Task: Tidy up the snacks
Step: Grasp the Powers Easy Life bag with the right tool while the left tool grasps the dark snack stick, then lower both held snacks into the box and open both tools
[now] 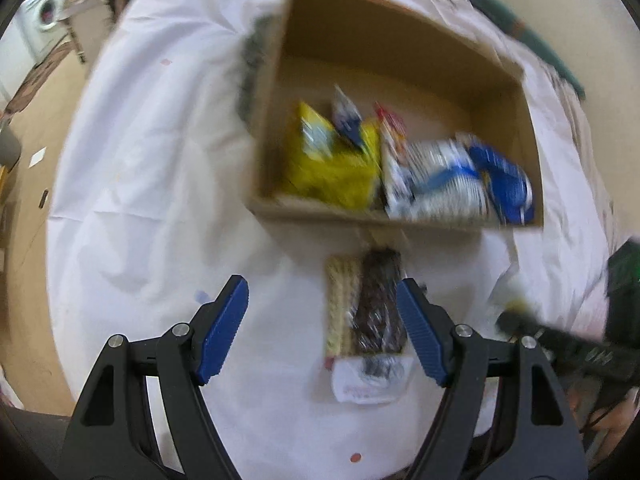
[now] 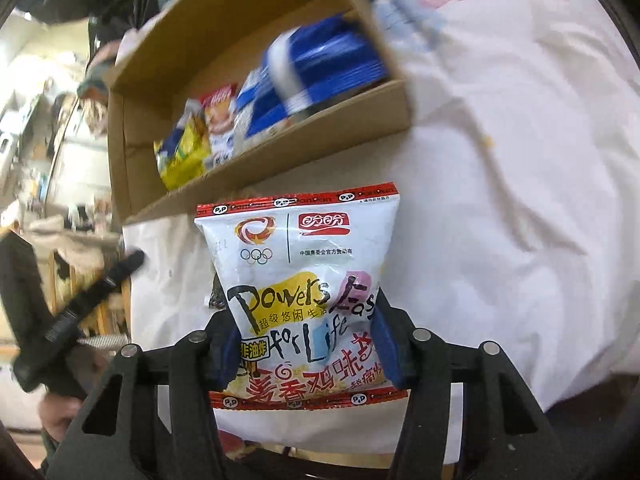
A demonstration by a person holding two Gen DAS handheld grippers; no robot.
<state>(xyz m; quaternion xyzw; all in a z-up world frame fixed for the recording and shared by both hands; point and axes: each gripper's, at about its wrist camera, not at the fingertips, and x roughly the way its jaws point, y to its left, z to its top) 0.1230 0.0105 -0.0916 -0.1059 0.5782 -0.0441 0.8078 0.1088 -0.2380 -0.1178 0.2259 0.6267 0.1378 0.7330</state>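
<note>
A cardboard box (image 1: 360, 32) lies on the white cloth and holds a yellow bag (image 1: 332, 164), a red-and-white packet (image 1: 394, 152) and blue-and-white bags (image 1: 472, 176). The box also shows in the right wrist view (image 2: 160, 76). My left gripper (image 1: 322, 312) is open above the cloth, and a clear pack of light and dark biscuits (image 1: 366, 308) lies by its right finger. My right gripper (image 2: 306, 340) is shut on a white snack bag with red edges (image 2: 300, 272), held just in front of the box's near wall.
The white cloth (image 1: 160, 160) covers the round table. The right gripper's body (image 1: 568, 344) shows at the right of the left wrist view. The left gripper's handle (image 2: 80, 304) shows at the left of the right wrist view. Room furniture lies beyond the table's left edge.
</note>
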